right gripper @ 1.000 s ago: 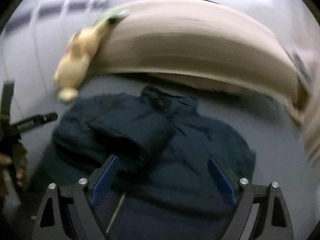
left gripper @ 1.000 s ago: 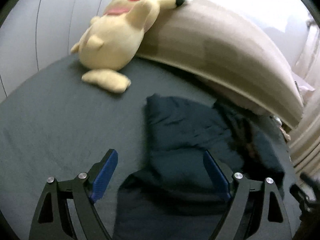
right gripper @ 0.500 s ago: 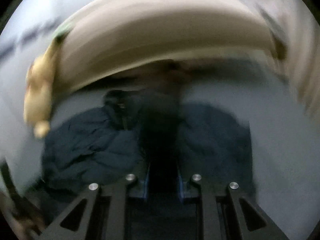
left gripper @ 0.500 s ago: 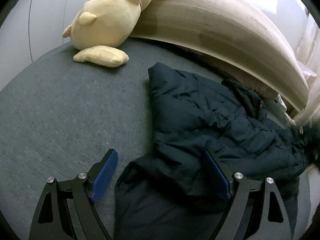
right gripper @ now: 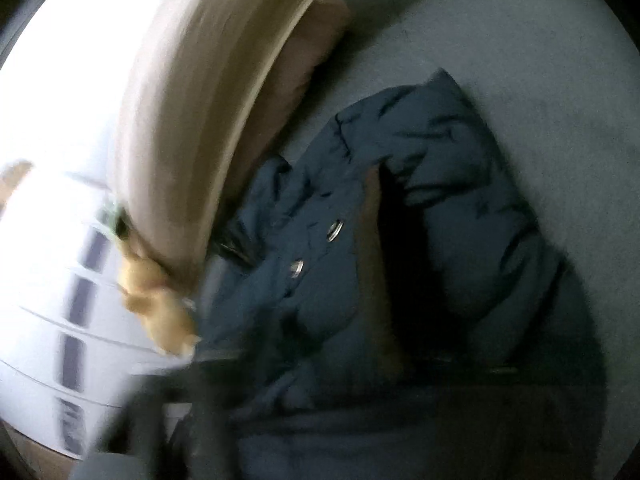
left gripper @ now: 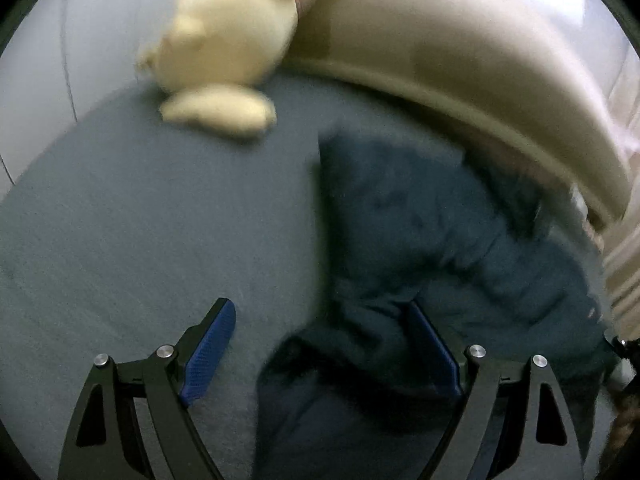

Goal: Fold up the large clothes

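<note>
"Left wrist view: state of the left claw (left gripper: 320,306)?"

"Open wide, nothing gripped. One blue pad (left gripper: 208,348) hangs over bare sheet and the other stands at the near fold of the jacket (left gripper: 420,232). Contact with the cloth cannot be confirmed."

"Position of the jacket?"

"A dark blue padded garment, crumpled, lying on the bed (left gripper: 140,220) toward its head edge, close beside the beige bolster (left gripper: 460,60) that runs along that edge. A lower portion trails to the near edge between the fingers."

"Other items on the bed?"

"One yellow plush toy (left gripper: 232,40) at the head edge, leaning on the bolster, well apart from the jacket. The picture is motion-blurred."

"Right wrist view?"

"Heavily blurred and rolled to one side. The jacket shows here with its front lying open and two metal snaps (right gripper: 334,230) visible on the placket. Dark cloth fills the bottom of the view."

"Right claw?"

"Its jaws have just been closing. The claw cannot be made out in the blur, so whether cloth is between them cannot be determined."
</note>
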`<state>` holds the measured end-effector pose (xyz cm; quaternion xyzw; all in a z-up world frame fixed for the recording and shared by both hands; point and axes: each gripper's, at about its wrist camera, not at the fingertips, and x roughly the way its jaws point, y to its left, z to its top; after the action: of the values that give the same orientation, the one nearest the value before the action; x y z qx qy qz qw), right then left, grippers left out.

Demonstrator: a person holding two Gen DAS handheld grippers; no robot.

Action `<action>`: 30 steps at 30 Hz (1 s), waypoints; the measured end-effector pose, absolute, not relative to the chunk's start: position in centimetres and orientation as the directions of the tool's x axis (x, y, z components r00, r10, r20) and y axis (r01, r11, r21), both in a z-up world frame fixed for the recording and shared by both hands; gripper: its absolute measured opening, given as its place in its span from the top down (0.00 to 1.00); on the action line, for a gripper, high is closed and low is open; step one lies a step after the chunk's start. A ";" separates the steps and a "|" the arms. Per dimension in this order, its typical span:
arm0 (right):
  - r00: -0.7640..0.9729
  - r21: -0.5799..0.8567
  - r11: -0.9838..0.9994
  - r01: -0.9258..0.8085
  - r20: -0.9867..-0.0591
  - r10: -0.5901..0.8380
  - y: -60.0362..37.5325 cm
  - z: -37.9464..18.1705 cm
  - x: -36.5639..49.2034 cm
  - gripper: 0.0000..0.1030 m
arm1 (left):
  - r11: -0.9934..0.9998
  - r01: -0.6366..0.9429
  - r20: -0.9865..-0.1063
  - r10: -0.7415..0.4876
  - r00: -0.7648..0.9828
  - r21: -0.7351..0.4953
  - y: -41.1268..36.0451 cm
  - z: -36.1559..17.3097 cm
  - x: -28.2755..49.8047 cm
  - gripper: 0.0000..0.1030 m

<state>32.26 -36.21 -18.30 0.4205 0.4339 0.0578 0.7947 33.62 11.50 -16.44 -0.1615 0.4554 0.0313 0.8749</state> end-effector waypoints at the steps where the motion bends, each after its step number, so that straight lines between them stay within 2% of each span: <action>1: 0.618 0.674 0.697 0.245 -0.662 0.424 -35.6 -16.8 32.5 0.86 | 0.950 -0.195 -0.802 -0.084 0.591 -0.243 11.5 -16.4 33.6 0.15; 3: 0.659 0.578 0.801 0.155 -0.665 0.353 -34.3 -12.5 31.7 0.87 | 0.954 -0.185 -0.807 -0.085 0.585 -0.235 11.5 -16.2 33.6 0.15; 5: 0.719 0.416 0.908 0.048 -0.645 0.257 -32.2 -8.7 30.2 0.87 | 0.951 -0.185 -0.807 -0.097 0.582 -0.247 11.7 -16.0 33.7 0.15; 8: 0.680 0.242 0.967 0.077 -0.723 0.127 -30.8 -11.8 30.3 0.87 | 0.951 -0.178 -0.792 -0.098 0.602 -0.253 12.0 -15.1 33.5 0.15; 10: 0.588 0.272 0.956 0.109 -0.793 0.159 -31.2 -16.3 31.5 0.83 | 0.946 -0.182 -0.768 -0.096 0.633 -0.268 12.4 -14.0 33.3 0.15; 12: 0.595 0.301 0.949 0.098 -0.782 0.186 -31.5 -18.1 31.4 0.82 | 0.933 -0.174 -0.736 -0.125 0.666 -0.316 13.1 -12.5 33.3 0.15; 14: 0.601 0.329 0.939 0.104 -0.773 0.205 -32.0 -18.5 31.3 0.82 | 0.937 -0.163 -0.711 -0.114 0.694 -0.310 13.3 -11.5 34.0 0.15; 17: 0.596 0.330 0.938 0.105 -0.776 0.206 -32.3 -18.7 31.2 0.81 | 0.949 -0.164 -0.742 -0.094 0.664 -0.268 12.7 -12.4 35.8 0.15; 18: 0.596 0.323 0.941 0.102 -0.777 0.202 -32.2 -18.8 31.4 0.81 | 0.954 -0.173 -0.785 -0.091 0.613 -0.245 12.3 -14.0 36.9 0.18; 19: 0.596 0.320 0.942 0.102 -0.778 0.200 -32.2 -18.9 31.5 0.81 | 0.958 -0.173 -0.813 -0.092 0.575 -0.231 11.9 -15.5 37.8 0.33; 21: 0.593 0.322 0.941 0.099 -0.779 0.204 -32.4 -19.4 31.7 0.81 | 0.964 -0.146 -0.818 -0.101 0.566 -0.220 11.2 -16.9 38.2 0.36; 23: 0.590 0.309 0.946 0.093 -0.783 0.198 -32.7 -18.7 31.4 0.81 | 0.980 -0.099 -0.810 -0.084 0.580 -0.173 10.3 -16.9 38.3 0.50; 24: 0.587 0.304 0.948 0.089 -0.785 0.197 -32.5 -18.9 31.5 0.81 | 0.977 -0.086 -0.813 -0.113 0.571 -0.196 10.2 -17.0 38.5 0.58; 27: 0.573 0.298 0.950 0.090 -0.796 0.196 -32.6 -19.3 31.7 0.81 | 0.983 -0.070 -0.813 -0.101 0.573 -0.171 10.1 -17.0 38.6 0.56; 28: 0.569 0.309 0.946 0.093 -0.796 0.204 -32.7 -19.3 31.8 0.78 | 0.986 -0.068 -0.810 -0.086 0.580 -0.154 10.0 -16.7 38.4 0.53; 29: 0.565 0.322 0.942 0.097 -0.797 0.214 -32.9 -19.1 31.8 0.78 | 0.987 -0.079 -0.805 -0.064 0.589 -0.137 10.1 -16.1 38.0 0.44; 30: 0.561 0.326 0.940 0.101 -0.799 0.217 -33.2 -18.6 31.7 0.70 | 0.985 -0.102 -0.794 -0.049 0.606 -0.139 10.4 -15.2 37.4 0.41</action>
<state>31.68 -33.17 -18.65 0.1700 0.4674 0.0334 0.8669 37.39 10.37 -15.20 -0.0852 0.4439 0.0146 0.8919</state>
